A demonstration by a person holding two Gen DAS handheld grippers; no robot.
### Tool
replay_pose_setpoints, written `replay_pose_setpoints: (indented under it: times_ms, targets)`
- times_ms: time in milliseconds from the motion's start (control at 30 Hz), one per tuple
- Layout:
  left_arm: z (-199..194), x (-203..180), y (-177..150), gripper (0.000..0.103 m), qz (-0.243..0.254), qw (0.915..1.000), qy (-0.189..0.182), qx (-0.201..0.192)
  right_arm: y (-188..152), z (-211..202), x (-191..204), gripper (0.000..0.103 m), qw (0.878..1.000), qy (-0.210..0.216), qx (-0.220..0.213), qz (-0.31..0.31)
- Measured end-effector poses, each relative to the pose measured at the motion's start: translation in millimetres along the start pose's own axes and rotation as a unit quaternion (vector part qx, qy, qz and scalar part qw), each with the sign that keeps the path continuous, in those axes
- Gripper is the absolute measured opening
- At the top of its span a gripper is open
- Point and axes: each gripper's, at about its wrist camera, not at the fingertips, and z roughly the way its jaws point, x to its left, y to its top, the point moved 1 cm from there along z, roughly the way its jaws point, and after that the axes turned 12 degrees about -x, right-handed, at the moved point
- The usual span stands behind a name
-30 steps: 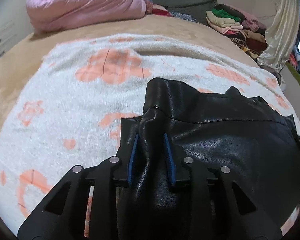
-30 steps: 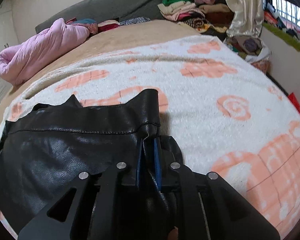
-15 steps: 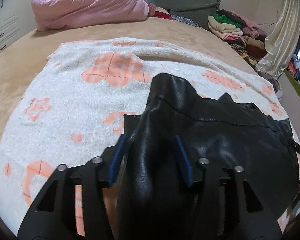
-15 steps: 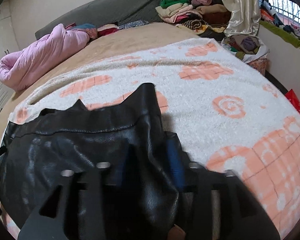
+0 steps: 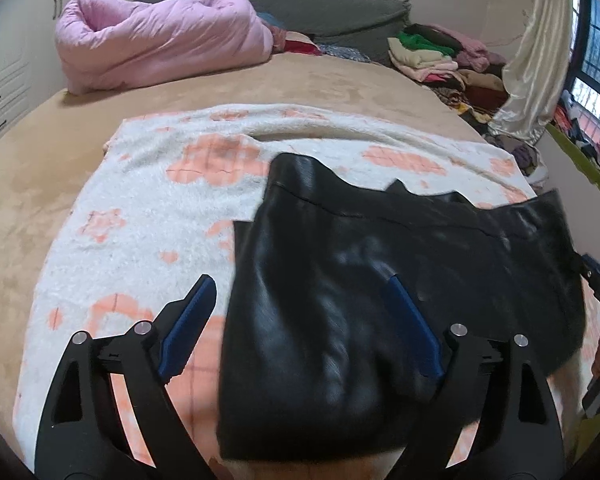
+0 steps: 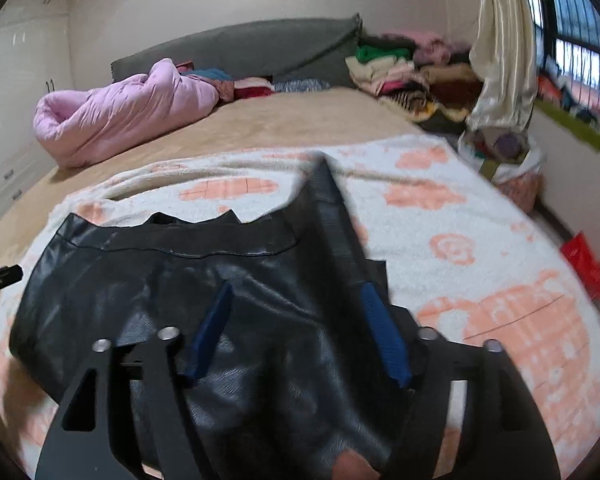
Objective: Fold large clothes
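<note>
Garment: a glossy black leather-look garment (image 5: 380, 280) lies folded on a fluffy white blanket with peach-pink flower patches (image 5: 148, 216); its stitched hem runs across the far side, with small pointed tabs along that edge; in the right wrist view one corner (image 6: 328, 200) stands up in a blurred peak.
Left gripper: the black two-finger left gripper (image 5: 302, 306) has its jaws opening — blue pads spread wide; the garment's left edge lies between them, untouched by either pad.
Right gripper: the matching right gripper (image 6: 296, 324) also has its jaws opening; the leather sits below and between the blue pads (neither presses on it).
Bed: the blanket covers a tan bedspread (image 5: 300, 84); a rolled pink quilted duvet (image 5: 160, 40) rests at the far left — well apart from the garment.
Far right: a pile of mixed folded clothes (image 5: 440, 56) beside a cream satin curtain (image 5: 532, 80).
</note>
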Motion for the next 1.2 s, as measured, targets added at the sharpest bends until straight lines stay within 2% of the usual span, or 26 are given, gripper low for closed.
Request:
replay_pose_setpoints:
  times_ms: [100,200,233,267,367,500,567,667,767,900,967,1033,1100,1200]
  targets:
    - [-4.5,-13.1,-6.6,0.08,0.01,0.9998,-0.013,0.007,2.4,-14.6,0.2,0.072,0.998,-0.056,-0.032,-0.005]
    - [-6.6,-25.0,-17.6,0.08,0.015,0.9994,-0.025,0.017,-4.0,-29.3,1.6,0.071,0.994,-0.089,-0.066,-0.016]
    - [-5.6,-29.6,-23.3,0.08,0.019,0.999,-0.031,0.026,-6.9,-33.2,4.5,0.067,0.993,-0.089,-0.073,-0.024]
    - [-5.3,-32.6,-29.0,0.08,0.02,0.9988,-0.031,0.034,-11.1,-35.5,10.7,0.067,0.995,-0.068,-0.071,-0.035]
    - [0.6,-37.5,-45.2,0.08,0.016,0.9974,-0.036,0.061,-25.6,-26.8,33.3,0.065,0.998,0.03,-0.008,-0.045]
    - [5.6,-50.5,-64.2,0.08,0.053,0.9963,-0.004,0.068,-49.1,-21.0,63.8,0.064,0.992,0.111,0.056,-0.028]
    - [10.0,-54.0,-68.5,0.08,0.067,0.9955,0.005,0.067,-60.6,-19.8,81.8,0.062,0.989,0.12,0.073,-0.049]
    - [18.7,-48.0,-74.4,0.082,0.049,0.9959,-0.004,0.075,-76.6,-7.5,100.9,0.061,0.984,0.094,0.105,-0.107]
    - [25.3,-44.6,-78.4,0.083,0.046,0.996,-0.012,0.075,-85.8,5.1,93.7,0.061,0.984,0.102,0.12,-0.085]
    - [17.4,-47.2,-68.3,0.085,0.058,0.9961,-0.018,0.064,-83.3,2.6,92.4,0.061,0.985,0.106,0.11,-0.075]
    - [6.5,-46.4,-56.5,0.085,0.061,0.9968,-0.025,0.045,-72.3,-7.1,90.6,0.055,0.988,0.104,0.099,-0.056]
    - [-1.4,-41.4,-45.8,0.086,0.061,0.9977,-0.018,0.023,-59.8,-16.7,91.0,0.046,0.988,0.125,0.081,-0.031]
    - [-5.1,-27.6,-33.3,0.091,0.046,0.9989,-0.007,0.007,-52.8,-25.3,98.7,0.042,0.987,0.14,0.073,-0.023]
    - [3.7,-3.2,-26.5,0.092,0.015,0.9997,0.013,0.011,-49.0,-26.2,117.1,0.03,0.985,0.152,0.074,-0.041]
